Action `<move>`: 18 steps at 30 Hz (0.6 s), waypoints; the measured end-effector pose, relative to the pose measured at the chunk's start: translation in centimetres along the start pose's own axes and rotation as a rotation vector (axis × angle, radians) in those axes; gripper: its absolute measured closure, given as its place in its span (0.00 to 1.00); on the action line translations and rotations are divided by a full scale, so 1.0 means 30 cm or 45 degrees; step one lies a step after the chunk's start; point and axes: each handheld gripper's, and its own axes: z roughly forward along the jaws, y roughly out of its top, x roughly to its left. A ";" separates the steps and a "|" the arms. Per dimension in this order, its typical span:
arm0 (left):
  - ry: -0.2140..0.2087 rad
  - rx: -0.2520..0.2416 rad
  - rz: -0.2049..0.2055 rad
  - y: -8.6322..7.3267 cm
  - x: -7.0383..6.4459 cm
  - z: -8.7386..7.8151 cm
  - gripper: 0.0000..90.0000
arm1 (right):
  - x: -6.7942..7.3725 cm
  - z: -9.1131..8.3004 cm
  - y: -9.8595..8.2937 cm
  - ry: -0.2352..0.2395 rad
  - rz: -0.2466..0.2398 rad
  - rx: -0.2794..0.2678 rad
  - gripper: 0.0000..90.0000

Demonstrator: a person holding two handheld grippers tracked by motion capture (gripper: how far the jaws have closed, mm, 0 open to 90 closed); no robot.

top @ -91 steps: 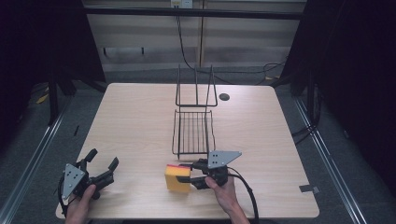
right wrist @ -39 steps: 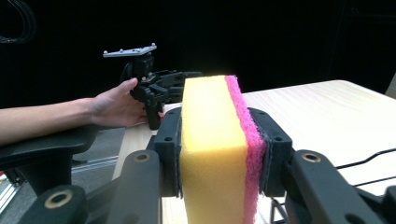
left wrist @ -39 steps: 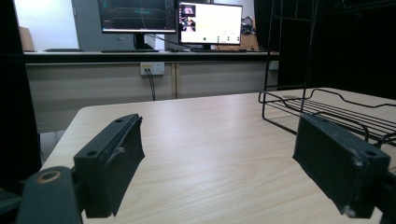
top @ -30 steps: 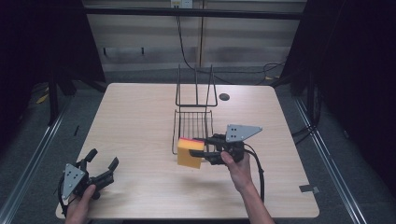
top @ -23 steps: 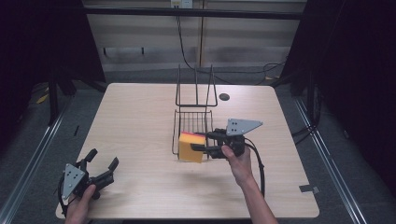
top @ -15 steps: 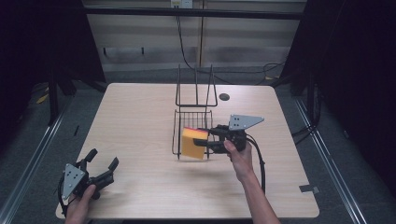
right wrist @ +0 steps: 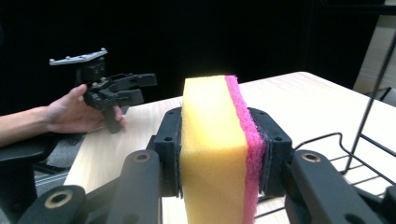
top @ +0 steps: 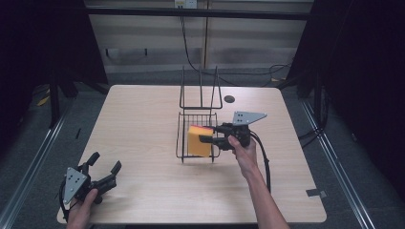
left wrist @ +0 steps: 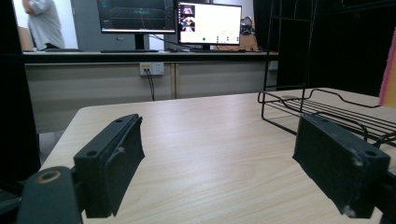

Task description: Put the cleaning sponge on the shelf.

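My right gripper (top: 207,135) is shut on a yellow sponge with a pink scouring face (top: 199,141) (right wrist: 219,140), held upright above the tray of a black wire rack (top: 183,128). In the right gripper view the sponge stands squeezed between both pads (right wrist: 167,144), and the rack's wires (right wrist: 369,140) run at the right. My left gripper (top: 102,167) rests open and empty near the table's front left corner; the right gripper view shows it (right wrist: 133,88) farther off in a hand. The left gripper view shows its jaws spread wide, with the rack (left wrist: 327,109) ahead to the right.
The wooden table (top: 138,124) carries the rack with its tall wire back (top: 200,90) and a round cable hole (top: 229,99). A cable (top: 263,160) trails from the right gripper. Monitors (left wrist: 168,21) and a person (left wrist: 44,25) stand beyond the table.
My right gripper has lifted the sponge from the table's front middle and carried it forward over the rack's tray. The left gripper has stayed in place, open.
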 end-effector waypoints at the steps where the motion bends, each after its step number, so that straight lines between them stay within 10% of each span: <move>1: 0.000 0.001 0.000 0.000 0.000 0.000 0.17 | -0.006 0.001 -0.002 0.002 0.005 0.002 0.66; 18: -0.004 0.001 0.000 0.000 0.000 -0.001 0.17 | -0.080 0.042 -0.063 -0.034 0.039 0.045 0.66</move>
